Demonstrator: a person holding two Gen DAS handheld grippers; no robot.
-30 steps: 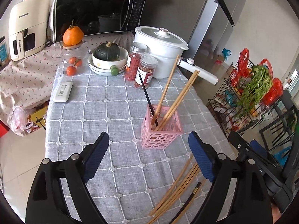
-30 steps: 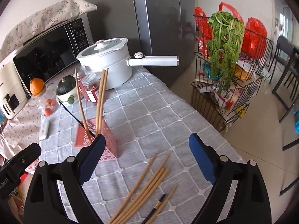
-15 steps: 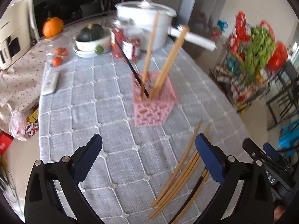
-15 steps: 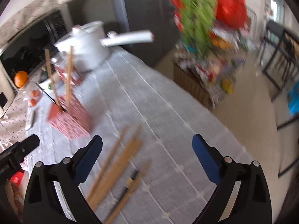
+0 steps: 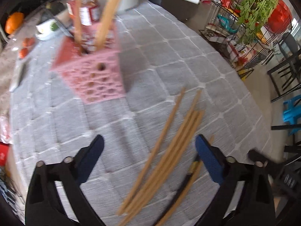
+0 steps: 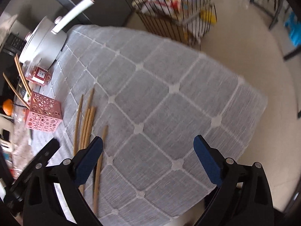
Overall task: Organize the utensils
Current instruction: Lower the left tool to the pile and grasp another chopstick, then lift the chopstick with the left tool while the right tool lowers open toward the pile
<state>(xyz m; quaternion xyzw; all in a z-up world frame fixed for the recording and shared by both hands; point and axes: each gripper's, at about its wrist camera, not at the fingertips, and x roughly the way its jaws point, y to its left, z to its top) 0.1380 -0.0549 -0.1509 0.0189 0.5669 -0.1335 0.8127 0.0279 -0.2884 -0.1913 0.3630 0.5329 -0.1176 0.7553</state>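
Observation:
A pink perforated holder point(image 5: 94, 71) stands on the grey checked tablecloth point(image 5: 169, 60) with several wooden chopsticks upright in it. Several loose wooden chopsticks point(image 5: 169, 146) lie on the cloth in front of it, with a dark chopstick point(image 5: 180, 186) beside them. My left gripper point(image 5: 148, 156) is open and empty, low over the loose chopsticks. My right gripper point(image 6: 148, 156) is open and empty over bare cloth; the loose chopsticks point(image 6: 86, 124) lie by its left finger, and the pink holder point(image 6: 44, 114) stands at far left.
A white pot with a long handle point(image 6: 45, 37) and red-lidded jars point(image 6: 38, 75) stand at the back. A wire rack of vegetables and bags point(image 5: 250, 18) stands off the table's right side. The table's edge point(image 6: 250, 131) is close to my right gripper.
Both grippers have dropped and tilted down toward the table. The left one has closed in on the loose chopsticks. The right one has swung right toward the table's corner. Both stay open.

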